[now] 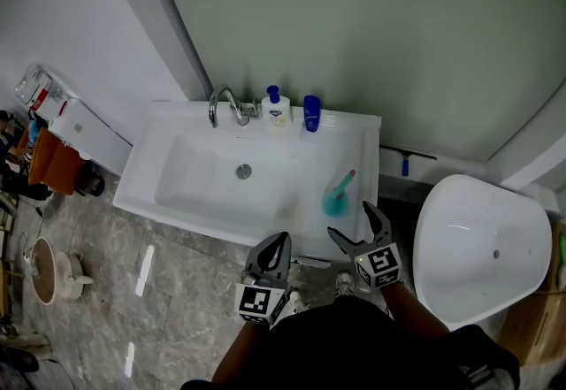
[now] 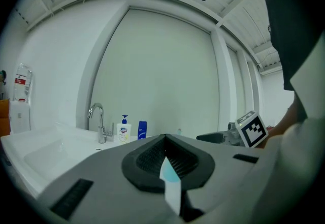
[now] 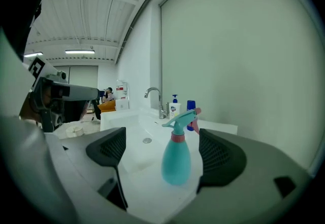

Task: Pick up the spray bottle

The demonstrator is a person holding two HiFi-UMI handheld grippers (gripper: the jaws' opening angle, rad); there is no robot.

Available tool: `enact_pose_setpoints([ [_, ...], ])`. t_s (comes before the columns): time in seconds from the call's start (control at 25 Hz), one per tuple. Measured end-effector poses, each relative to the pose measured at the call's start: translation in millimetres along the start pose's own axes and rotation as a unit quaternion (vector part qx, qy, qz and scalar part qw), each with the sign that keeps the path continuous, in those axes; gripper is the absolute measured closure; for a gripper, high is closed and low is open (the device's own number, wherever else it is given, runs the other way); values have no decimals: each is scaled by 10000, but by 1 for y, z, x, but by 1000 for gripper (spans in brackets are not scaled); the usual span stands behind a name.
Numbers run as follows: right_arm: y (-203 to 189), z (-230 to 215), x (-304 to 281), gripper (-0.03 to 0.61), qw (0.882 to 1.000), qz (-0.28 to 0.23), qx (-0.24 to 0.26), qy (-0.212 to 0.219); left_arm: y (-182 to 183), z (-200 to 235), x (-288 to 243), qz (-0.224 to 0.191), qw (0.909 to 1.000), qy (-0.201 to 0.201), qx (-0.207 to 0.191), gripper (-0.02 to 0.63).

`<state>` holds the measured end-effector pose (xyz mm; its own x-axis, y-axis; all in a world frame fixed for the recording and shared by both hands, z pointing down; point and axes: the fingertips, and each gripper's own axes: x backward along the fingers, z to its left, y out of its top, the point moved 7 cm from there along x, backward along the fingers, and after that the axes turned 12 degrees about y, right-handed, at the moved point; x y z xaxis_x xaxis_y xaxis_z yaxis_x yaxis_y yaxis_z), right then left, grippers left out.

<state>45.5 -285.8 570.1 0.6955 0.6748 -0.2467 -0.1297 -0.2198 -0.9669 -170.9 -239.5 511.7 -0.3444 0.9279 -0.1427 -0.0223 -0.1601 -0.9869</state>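
A teal spray bottle (image 1: pixel 336 196) with a pink trigger stands upright on the right ledge of the white sink (image 1: pixel 141 178). My right gripper (image 1: pixel 351 222) is at the sink's front edge, just short of the bottle, and it is open. In the right gripper view the spray bottle (image 3: pixel 176 159) stands framed between the wide jaws of my right gripper (image 3: pixel 162 154), and neither pad touches it. My left gripper (image 1: pixel 276 244) hangs in front of the sink's near edge. In its own view the left gripper (image 2: pixel 165 159) has its pads together, holding nothing.
A chrome faucet (image 1: pixel 225 105), a white soap dispenser (image 1: pixel 276 107) and a blue bottle (image 1: pixel 311 113) line the sink's back edge. A white toilet (image 1: pixel 482 242) stands close on the right. An orange object (image 1: pixel 57 163) and a bucket (image 1: pixel 44 269) are on the floor at the left.
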Motion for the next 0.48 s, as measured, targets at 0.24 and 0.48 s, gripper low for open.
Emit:
enact_pose_setpoints([
  [0.24, -9, -18, -18, 176, 9996, 175, 52, 210, 0, 2, -11, 15, 9999, 135, 75, 618],
  [0.48, -14, -28, -30, 228, 9991, 295, 75, 308, 1, 3, -17, -69, 9996, 277, 6, 618],
])
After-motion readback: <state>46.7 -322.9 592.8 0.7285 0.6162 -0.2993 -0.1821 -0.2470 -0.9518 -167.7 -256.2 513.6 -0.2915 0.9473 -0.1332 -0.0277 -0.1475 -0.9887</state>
